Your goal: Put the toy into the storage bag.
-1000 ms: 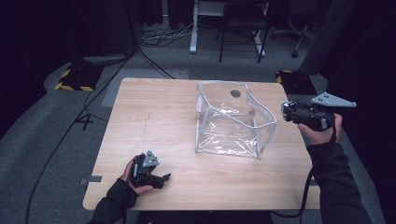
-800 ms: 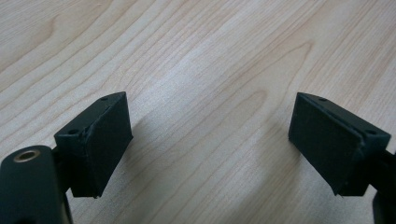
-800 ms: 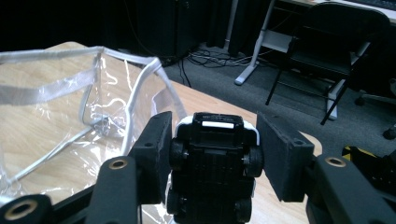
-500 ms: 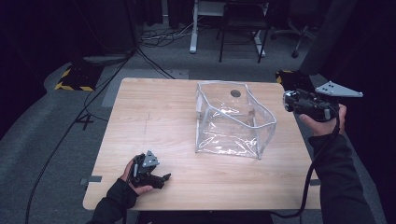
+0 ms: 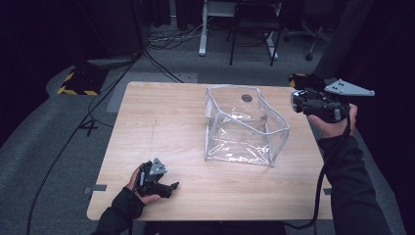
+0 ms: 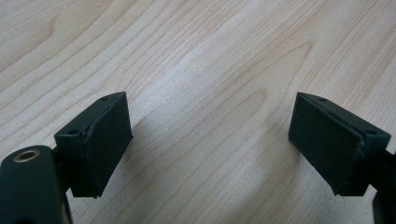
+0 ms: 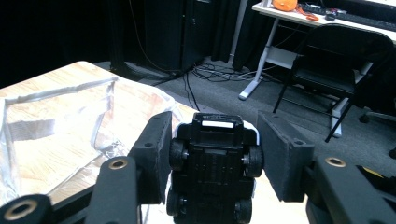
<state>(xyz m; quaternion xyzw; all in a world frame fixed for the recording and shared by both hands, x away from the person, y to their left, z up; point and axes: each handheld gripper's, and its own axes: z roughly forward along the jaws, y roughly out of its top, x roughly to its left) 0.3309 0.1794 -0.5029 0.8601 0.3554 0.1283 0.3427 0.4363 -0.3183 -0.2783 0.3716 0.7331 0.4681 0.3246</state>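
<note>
A dark room with a chair (image 5: 254,19) surrounds your wooden table (image 5: 166,127). Your right tongs (image 7: 212,154) clamp a toy car (image 7: 215,163) beside the clear bag (image 5: 244,127); left tongs (image 6: 210,140) rest wide, empty.

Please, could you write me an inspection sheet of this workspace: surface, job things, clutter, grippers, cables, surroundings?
Surface: wooden table, bare around the bag.
Job things: clear plastic bag standing open mid-table; black toy car, underside showing, between the right gripper's jaws.
Clutter: nothing seen.
Grippers: left gripper open, resting at the near left edge; right gripper shut on the car, held above the table's right edge.
Cables: one trails from the right gripper; more on the floor.
Surroundings: dark room, chair, desk.
</note>
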